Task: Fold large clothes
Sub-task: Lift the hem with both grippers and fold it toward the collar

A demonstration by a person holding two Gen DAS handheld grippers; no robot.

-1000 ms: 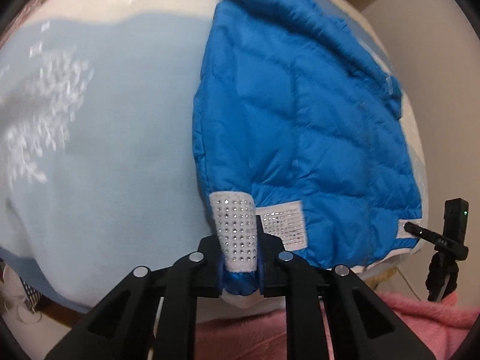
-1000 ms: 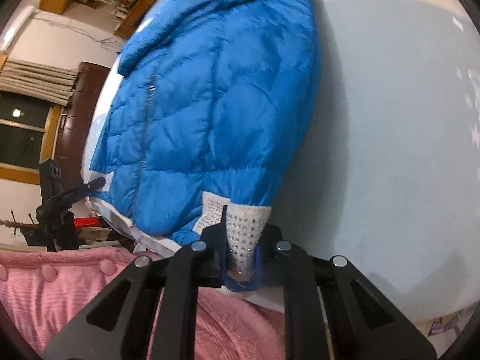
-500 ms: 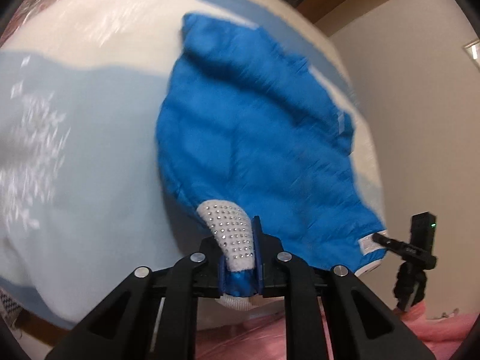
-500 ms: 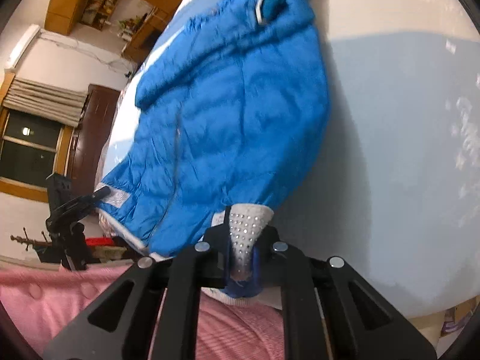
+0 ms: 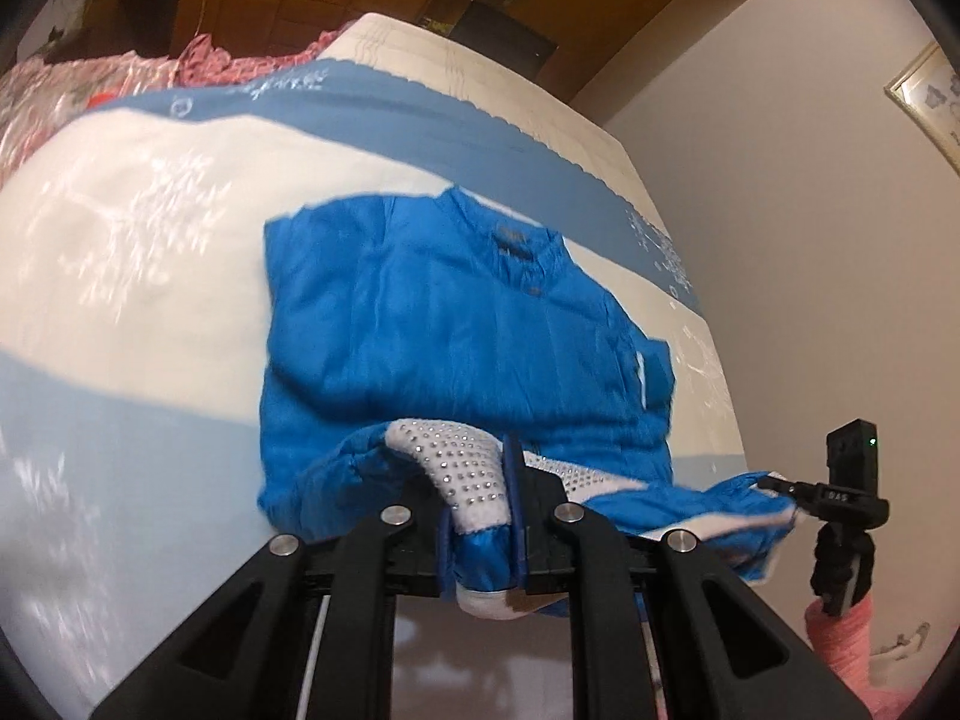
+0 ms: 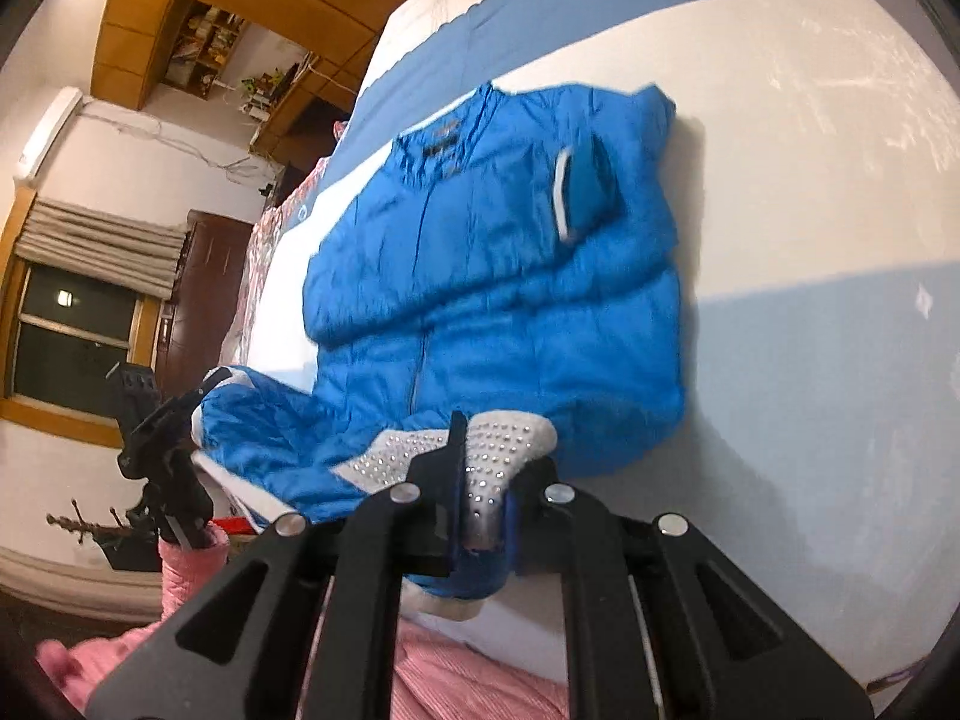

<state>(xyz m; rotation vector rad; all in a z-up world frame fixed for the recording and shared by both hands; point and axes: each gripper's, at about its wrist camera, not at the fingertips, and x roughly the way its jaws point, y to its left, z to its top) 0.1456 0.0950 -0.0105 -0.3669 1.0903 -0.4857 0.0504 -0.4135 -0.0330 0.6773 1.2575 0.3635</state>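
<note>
The bed [image 5: 150,312] [image 6: 810,192] carries a cover in white, pale blue and darker blue bands, with faint white floral print; a blue jacket [image 5: 456,348] [image 6: 516,276] lies directly on it, spread mostly over the white band, collar toward the far dark-blue band, its near hem lifted off the cover; pink patterned bedding [image 5: 90,90] lies at the far end.
</note>
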